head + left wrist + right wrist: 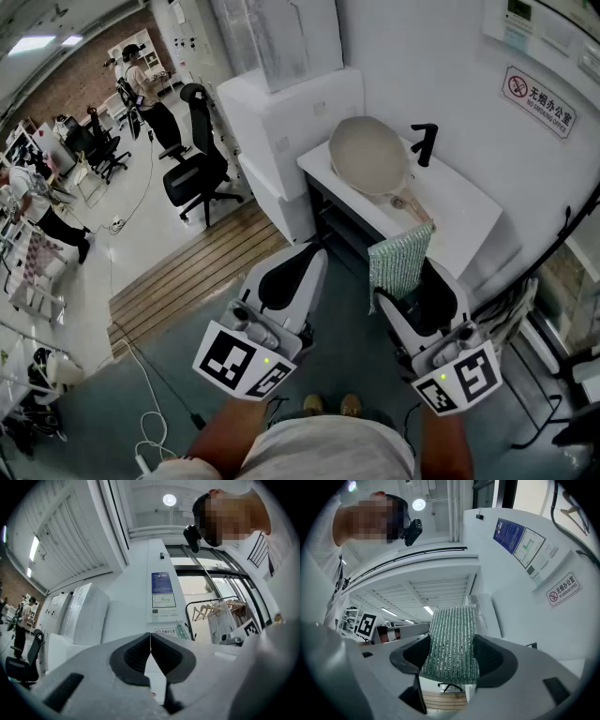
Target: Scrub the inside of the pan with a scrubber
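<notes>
Pan (367, 155): on the counter (469, 220) beside the tap (424, 142), ahead of both grippers; handle runs back toward the right one, which is nearer;
Scrubber (399, 262): upright, clamped in right gripper (410, 289); well short of pan;
Left gripper (305, 262): jaws pressed together, empty;
Surface: white, smooth;
Room: office; chairs (199, 173), plank strip on floor

The round beige pan (367, 155) lies on the white worktop (464, 214), beside a black tap (425, 142). The right gripper (405, 296) clamps a green mesh scrubber pad (399, 262) upright, near the pan's handle.
</notes>
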`<state>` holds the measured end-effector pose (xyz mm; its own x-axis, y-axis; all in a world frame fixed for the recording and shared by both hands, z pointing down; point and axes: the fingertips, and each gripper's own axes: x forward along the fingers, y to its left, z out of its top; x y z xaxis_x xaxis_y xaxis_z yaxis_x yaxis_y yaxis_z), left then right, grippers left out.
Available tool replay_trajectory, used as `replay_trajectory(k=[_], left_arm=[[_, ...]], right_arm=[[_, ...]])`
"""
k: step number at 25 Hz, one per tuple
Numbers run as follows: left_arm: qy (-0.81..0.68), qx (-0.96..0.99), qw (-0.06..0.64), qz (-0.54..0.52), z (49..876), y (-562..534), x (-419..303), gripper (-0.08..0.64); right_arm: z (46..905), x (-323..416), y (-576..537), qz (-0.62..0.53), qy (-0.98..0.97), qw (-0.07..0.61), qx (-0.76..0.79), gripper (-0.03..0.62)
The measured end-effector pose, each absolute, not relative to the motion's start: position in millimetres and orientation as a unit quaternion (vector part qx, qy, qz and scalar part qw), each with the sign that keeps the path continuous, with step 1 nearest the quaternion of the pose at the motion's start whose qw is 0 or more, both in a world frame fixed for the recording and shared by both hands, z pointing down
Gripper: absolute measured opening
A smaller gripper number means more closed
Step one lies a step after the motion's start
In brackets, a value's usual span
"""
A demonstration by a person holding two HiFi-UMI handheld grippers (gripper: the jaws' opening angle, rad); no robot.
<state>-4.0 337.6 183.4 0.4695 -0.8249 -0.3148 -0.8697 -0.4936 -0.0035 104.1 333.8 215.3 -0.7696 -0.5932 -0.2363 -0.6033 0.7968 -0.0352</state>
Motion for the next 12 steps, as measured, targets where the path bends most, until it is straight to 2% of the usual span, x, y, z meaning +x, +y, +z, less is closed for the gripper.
replay_trajectory(k=[12], left_arm=[[0.505,-0.849,0.079,0.133,189,327,3,0.017]], right_arm=[[217,116,321,0.014,0.939,0.132,-0.317,0.304]])
